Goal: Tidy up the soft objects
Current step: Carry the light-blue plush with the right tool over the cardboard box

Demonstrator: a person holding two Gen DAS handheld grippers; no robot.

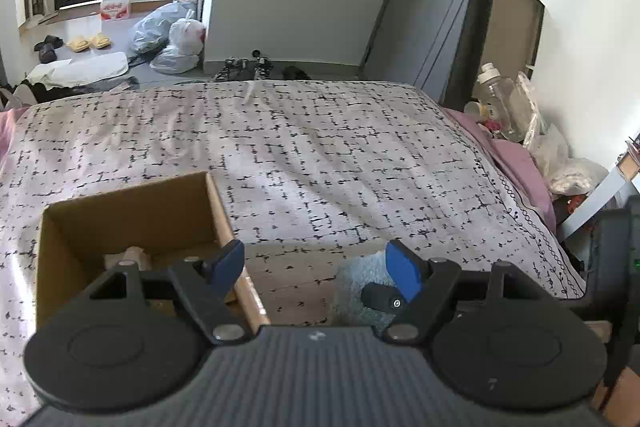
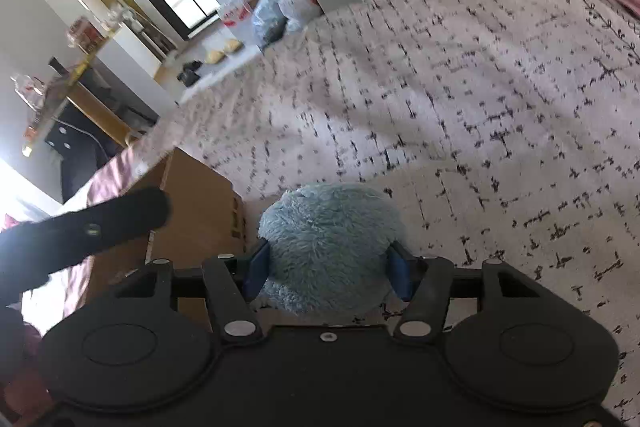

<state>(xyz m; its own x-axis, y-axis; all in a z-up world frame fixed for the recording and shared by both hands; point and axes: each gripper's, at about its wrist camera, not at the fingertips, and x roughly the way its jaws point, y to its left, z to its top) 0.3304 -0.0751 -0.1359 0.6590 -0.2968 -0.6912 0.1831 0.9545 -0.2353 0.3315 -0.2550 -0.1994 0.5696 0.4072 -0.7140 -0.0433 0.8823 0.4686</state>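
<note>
A fluffy light-blue plush toy (image 2: 328, 243) sits between the blue pads of my right gripper (image 2: 327, 267), which is shut on it just above the patterned bedspread (image 2: 460, 87). The plush also shows in the left wrist view (image 1: 356, 287), behind my left gripper's right finger. An open cardboard box (image 1: 132, 211) stands on the bed at the left, with a pale object (image 1: 134, 257) inside. My left gripper (image 1: 316, 267) is open and empty, its left finger over the box's right wall (image 1: 240, 267). The box also shows in the right wrist view (image 2: 196, 207), left of the plush.
The bed runs far ahead, with a pink sheet edge (image 1: 516, 155) on the right. Bottles and bags (image 1: 512, 103) crowd the right side by the wall. Plastic bags (image 1: 172, 35), slippers and a mat lie on the floor beyond the bed.
</note>
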